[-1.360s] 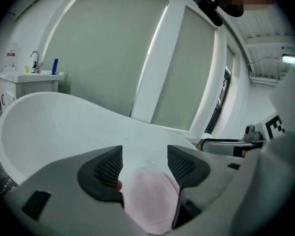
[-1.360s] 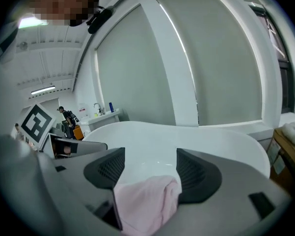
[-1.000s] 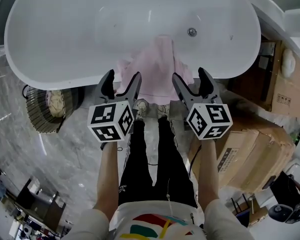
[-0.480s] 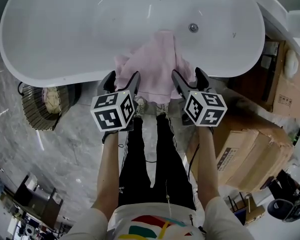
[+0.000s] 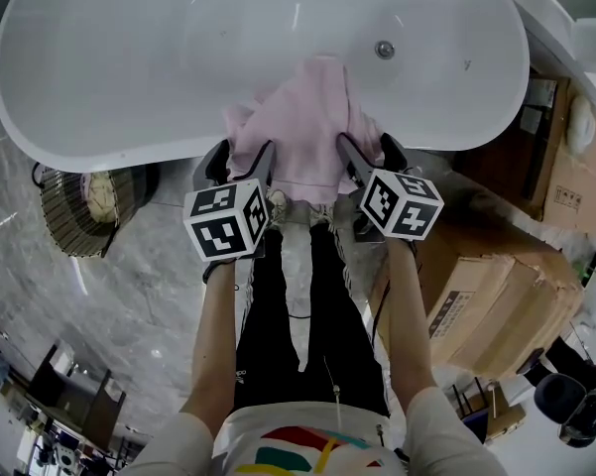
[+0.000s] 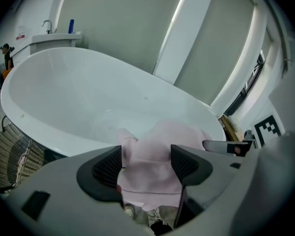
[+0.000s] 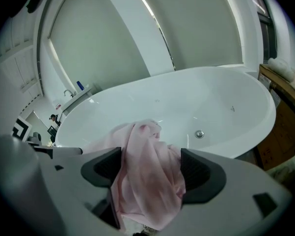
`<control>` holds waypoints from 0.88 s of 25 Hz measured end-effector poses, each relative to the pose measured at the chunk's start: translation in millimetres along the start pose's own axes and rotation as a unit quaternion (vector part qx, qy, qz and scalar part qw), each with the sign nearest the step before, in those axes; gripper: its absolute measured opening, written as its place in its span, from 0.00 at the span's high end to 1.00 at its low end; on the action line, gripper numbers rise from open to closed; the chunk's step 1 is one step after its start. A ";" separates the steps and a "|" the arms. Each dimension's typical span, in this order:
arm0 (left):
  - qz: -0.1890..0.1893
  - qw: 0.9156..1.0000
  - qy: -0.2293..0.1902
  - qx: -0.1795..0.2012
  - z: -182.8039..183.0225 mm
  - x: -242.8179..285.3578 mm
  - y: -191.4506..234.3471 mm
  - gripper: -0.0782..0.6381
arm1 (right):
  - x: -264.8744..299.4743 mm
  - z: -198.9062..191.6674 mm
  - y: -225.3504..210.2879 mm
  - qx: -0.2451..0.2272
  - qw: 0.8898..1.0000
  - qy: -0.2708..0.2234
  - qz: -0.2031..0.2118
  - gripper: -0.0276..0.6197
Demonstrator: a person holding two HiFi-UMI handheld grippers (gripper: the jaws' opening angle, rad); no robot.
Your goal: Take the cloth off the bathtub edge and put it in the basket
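Two grippers straddle the pink cloth (image 5: 302, 127) in the head view, left gripper (image 5: 240, 162) at its 7 o'clock, right gripper (image 5: 369, 152) at 5. The cloth drapes over the bathtub (image 5: 129, 67) near edge, with the basket (image 5: 79, 201) at 8 o'clock.

Left gripper view: fingers (image 6: 108, 166) apart around the cloth.

Right gripper view: likewise. Pinching only one loose fold may let the cloth slip into the tub.

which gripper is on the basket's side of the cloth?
The left gripper: the wicker basket sits on the floor just left of it, by the bathtub. The right gripper is over by the cardboard boxes instead.
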State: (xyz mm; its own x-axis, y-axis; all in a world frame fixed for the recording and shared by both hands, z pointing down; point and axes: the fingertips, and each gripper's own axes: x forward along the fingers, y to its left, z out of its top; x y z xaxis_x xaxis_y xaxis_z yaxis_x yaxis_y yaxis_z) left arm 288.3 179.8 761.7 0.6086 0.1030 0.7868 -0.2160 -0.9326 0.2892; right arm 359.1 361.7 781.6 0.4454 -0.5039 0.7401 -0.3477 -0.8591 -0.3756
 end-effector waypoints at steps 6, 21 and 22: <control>0.007 1.000 -0.001 0.011 -0.6 0.3 0.5 0.44 | 2.1 -0.6 0.3 -0.004 1.000 0.001 -0.014 0.39; 0.037 0.999 -0.005 0.025 -2.0 2.8 1.0 0.48 | 5.3 -3.0 10.6 0.003 1.000 0.020 0.007 0.57; 0.038 0.999 -0.004 0.026 -2.2 3.1 0.4 0.49 | 5.5 -3.3 12.0 0.007 1.000 0.020 0.011 0.59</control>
State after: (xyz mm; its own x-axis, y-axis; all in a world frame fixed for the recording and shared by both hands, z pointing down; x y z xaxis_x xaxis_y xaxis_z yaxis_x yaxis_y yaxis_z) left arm 288.5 180.5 765.4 0.5981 0.0283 0.8009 -0.2218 -0.9545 0.1993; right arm 354.7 348.9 783.0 0.4049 -0.5187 0.7530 -0.3455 -0.8493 -0.3992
